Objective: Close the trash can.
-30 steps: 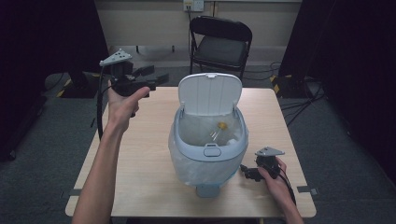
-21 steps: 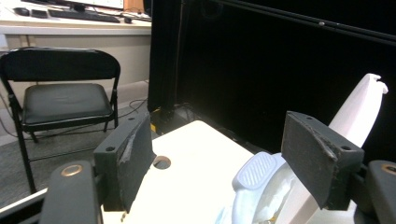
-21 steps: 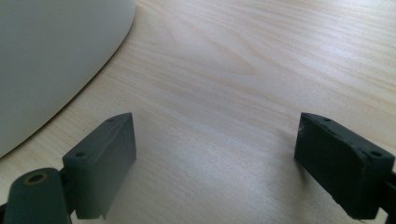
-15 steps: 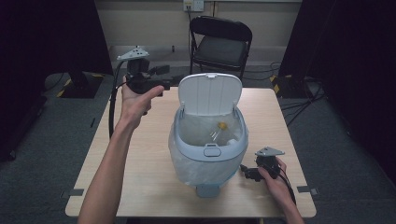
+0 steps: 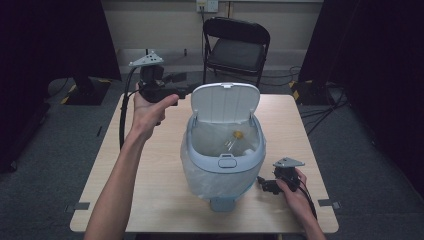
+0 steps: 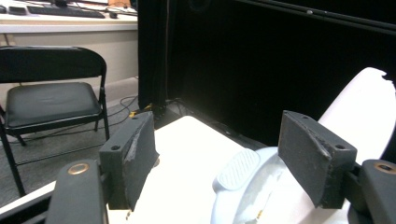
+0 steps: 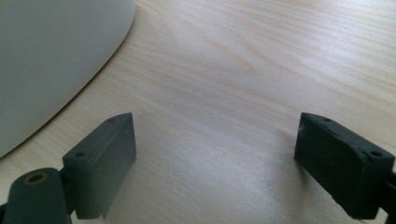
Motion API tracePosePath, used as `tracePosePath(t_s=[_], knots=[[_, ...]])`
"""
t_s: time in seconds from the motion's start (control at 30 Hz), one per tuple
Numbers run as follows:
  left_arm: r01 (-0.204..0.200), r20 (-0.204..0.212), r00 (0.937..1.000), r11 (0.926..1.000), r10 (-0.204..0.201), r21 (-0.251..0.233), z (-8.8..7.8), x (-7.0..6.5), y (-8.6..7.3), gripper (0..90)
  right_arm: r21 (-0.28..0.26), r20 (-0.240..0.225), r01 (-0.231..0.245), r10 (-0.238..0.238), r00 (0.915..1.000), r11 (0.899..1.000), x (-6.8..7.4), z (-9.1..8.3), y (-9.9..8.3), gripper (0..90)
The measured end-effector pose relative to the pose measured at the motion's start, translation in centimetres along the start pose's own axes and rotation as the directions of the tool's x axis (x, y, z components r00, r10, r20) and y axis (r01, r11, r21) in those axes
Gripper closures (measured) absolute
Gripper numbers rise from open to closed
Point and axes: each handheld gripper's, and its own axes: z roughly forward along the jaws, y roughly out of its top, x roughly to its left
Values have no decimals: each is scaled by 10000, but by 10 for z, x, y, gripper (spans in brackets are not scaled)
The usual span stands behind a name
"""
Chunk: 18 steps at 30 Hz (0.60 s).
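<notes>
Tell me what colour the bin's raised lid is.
White; the lid stands open above the pale blue bin, best seen in the high view.

A light wooden table (image 5: 150, 170) with a pale grain carries everything here. Near its middle stands a pale blue bin (image 5: 223, 162) lined with a clear plastic bag, its white lid (image 5: 225, 102) tipped up at the far side; small scraps lie inside, too small to name. To the right of the bin, near the table's near edge, the right gripper (image 5: 265, 186) rests on the tabletop just beside the bin's base, the bare wood showing between its parted jaws in the right gripper view. Left of the bin the tabletop lies bare wood. The table stands on grey carpet (image 5: 365, 165).
</notes>
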Motion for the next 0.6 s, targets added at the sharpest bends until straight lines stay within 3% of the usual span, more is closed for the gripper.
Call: tracePosePath(t_s=[0.43, 0.6], knots=[[-464, 440, 9980, 9984, 449, 317, -3, -12, -7, 269, -4, -5, 9, -9, 10000, 10000, 0, 0, 0, 116], [-288, 615, 9977, 9995, 281, 101, -3, -13, -8, 273, -2, -2, 7, -7, 10000, 10000, 0, 0, 0, 116]])
